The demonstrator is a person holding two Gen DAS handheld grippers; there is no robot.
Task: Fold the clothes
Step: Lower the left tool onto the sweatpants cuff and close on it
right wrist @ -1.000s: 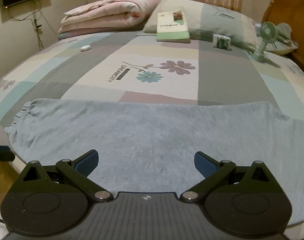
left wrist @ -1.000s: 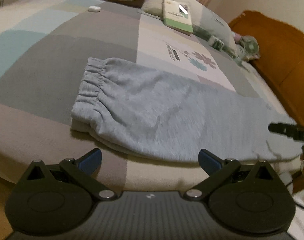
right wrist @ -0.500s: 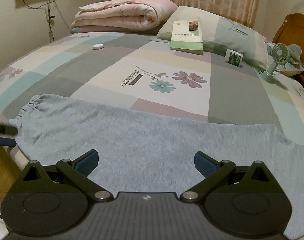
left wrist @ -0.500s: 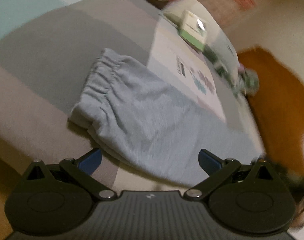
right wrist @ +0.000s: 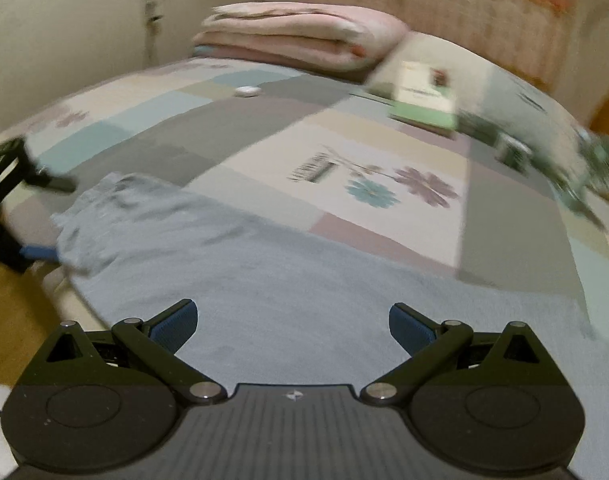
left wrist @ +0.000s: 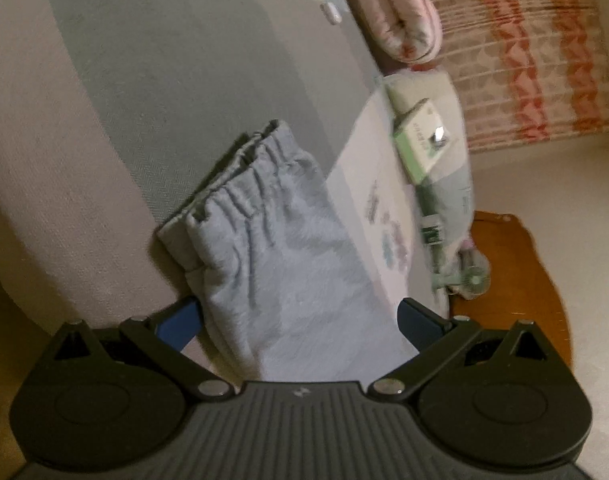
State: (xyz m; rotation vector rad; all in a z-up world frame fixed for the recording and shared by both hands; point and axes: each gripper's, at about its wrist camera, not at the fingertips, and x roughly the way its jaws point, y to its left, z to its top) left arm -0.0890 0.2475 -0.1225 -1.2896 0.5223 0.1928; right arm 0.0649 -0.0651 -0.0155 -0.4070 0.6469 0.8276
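Grey sweatpants [right wrist: 264,280] lie stretched across the patchwork bed [right wrist: 224,128], with their gathered elastic cuff [left wrist: 240,168] at the left end near the bed's edge. My left gripper [left wrist: 299,318] is open and tilted, and the cuff end of the sweatpants [left wrist: 272,240] sits between its blue pads without being pinched. In the right wrist view the left gripper's fingers [right wrist: 36,252] flank that cuff [right wrist: 104,200]. My right gripper [right wrist: 292,325] is open and hovers low over the middle of the cloth. This view is motion-blurred.
A folded pink quilt [right wrist: 296,40] and a pillow carrying a green book [right wrist: 424,96] lie at the head of the bed. A small white object [right wrist: 246,91] rests on the cover. A small fan [left wrist: 472,276] lies by the wooden headboard [left wrist: 512,280]. A curtain [left wrist: 536,52] hangs behind.
My left gripper has rolled and closed in on the cuff end, so the cloth now lies between its open fingers. The cuff looks bunched up. The right gripper has swung slightly and stays open.
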